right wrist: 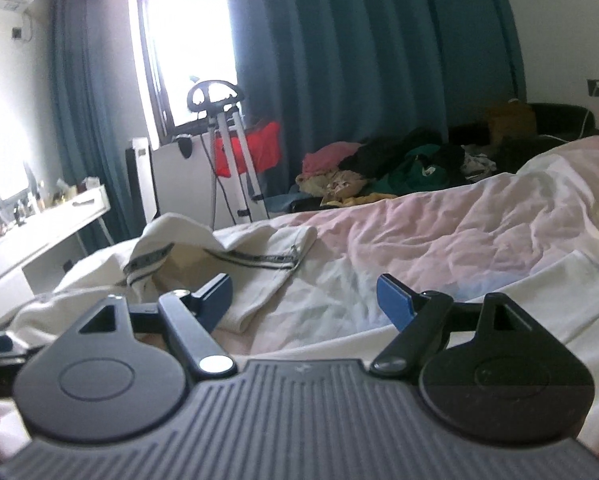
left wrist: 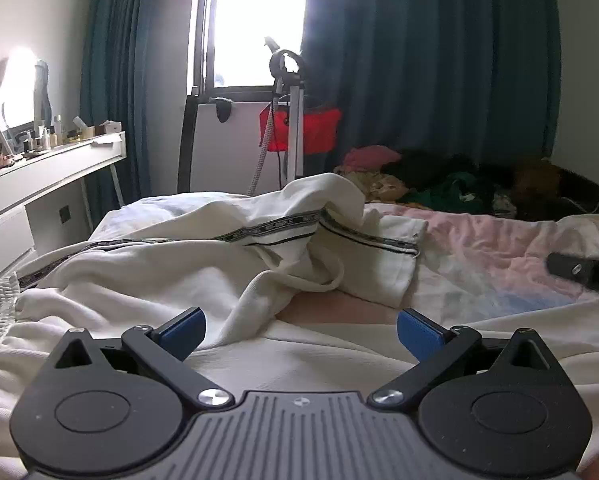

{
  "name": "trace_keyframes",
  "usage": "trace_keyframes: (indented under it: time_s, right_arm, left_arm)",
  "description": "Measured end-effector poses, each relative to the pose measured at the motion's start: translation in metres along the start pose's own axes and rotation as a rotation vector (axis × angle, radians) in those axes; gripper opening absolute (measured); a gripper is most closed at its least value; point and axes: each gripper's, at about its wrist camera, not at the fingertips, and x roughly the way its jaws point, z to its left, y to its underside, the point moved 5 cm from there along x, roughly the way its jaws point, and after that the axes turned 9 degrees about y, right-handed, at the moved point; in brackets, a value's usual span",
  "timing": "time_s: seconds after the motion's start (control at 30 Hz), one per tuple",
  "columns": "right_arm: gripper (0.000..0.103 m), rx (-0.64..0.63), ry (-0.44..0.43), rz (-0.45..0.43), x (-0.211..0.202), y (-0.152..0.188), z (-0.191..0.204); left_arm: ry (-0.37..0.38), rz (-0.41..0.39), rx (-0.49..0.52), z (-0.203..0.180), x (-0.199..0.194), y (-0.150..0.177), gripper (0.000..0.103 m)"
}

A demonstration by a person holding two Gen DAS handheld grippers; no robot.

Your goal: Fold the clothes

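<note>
Left wrist view
Left gripper (left wrist: pixel 301 330): jaws spread wide, nothing between the blue pads (left wrist: pixel 417 334), low over the cream garment (left wrist: pixel 203 268).
Cream garment: crumpled across the bed's (left wrist: pixel 499 248) left side, patterned stripe (left wrist: pixel 283 226) uppermost.
Right gripper (left wrist: pixel 583 274): only a dark tip shows at the right edge.

Right wrist view
Right gripper (right wrist: pixel 305 300): jaws wide, empty, above the pink-white sheet (right wrist: pixel 439 236).
Cream garment (right wrist: pixel 259 256): left of the gripper, towards the bed's left edge.
Clothes pile (right wrist: pixel 399 168): at the bed's far edge.

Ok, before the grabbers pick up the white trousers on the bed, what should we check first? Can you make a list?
1. Left gripper open, nothing between its fingers: ok.
2. Right gripper open and empty: ok.
3. White trousers lying flat: not ok, they are bunched and rumpled.
4. Drawstring tucked away: not ok, it loops loose.
5. Trouser leg end in view: ok.
6. Waistband fully in view: cannot tell.
</note>
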Motion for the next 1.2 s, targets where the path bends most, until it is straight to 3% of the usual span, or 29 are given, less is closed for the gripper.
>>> trace_keyframes:
  time_s: [0.37, 0.57, 1.03, 1.2]
  right_arm:
    - [0.081, -0.127, 0.012, 0.063, 0.007, 0.025, 0.026]
    - [0.081, -0.153, 0.009, 0.098, 0.015, 0.036, 0.033]
    - [0.08, -0.211, 0.029, 0.143, 0.032, 0.056, 0.041]
    - [0.08, -0.067, -0.05, 0.196, 0.044, 0.056, 0.041]
  left_arm:
    - [0.026, 0.009, 0.002, -0.003, -0.005, 0.001, 0.103]
    - [0.003, 0.026, 0.028, -0.004, -0.003, 0.004, 0.103]
    - [-0.004, 0.031, -0.018, 0.004, -0.009, -0.001, 0.103]
    - [-0.01, 0.05, -0.034, 0.009, -0.005, -0.001, 0.103]
